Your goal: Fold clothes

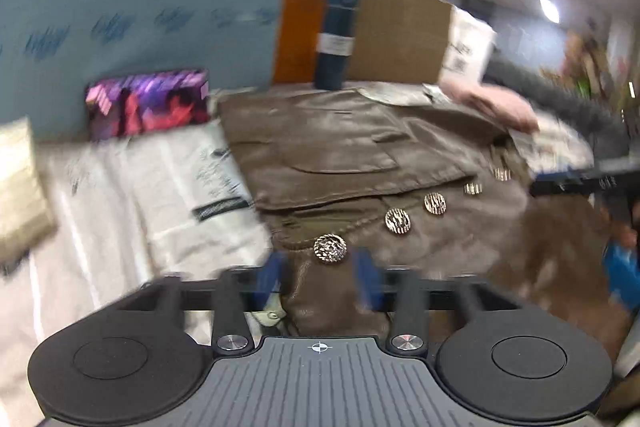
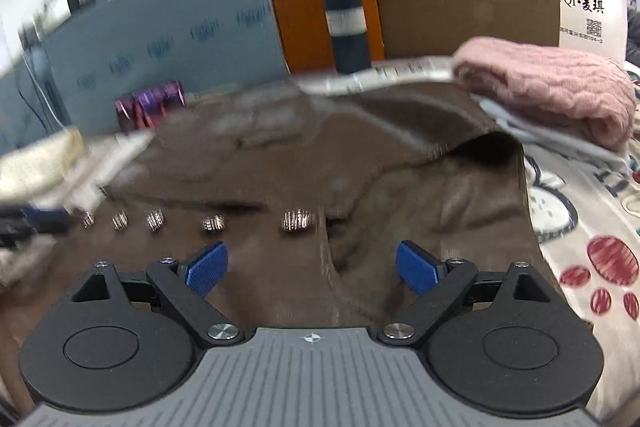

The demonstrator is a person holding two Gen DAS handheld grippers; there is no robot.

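A brown leather jacket with a row of silver buttons lies on a table covered with a white printed cloth. My left gripper is shut on the jacket's front edge, just below the nearest button. In the right wrist view the jacket fills the middle, its buttons in a row. My right gripper is open just above the jacket, holding nothing. The right gripper's black arm shows at the right edge of the left wrist view.
A dark blue bottle stands behind the jacket, in front of cardboard panels. A folded pink knit lies on a folded white garment at the back right. A purple box sits back left by a grey-blue panel.
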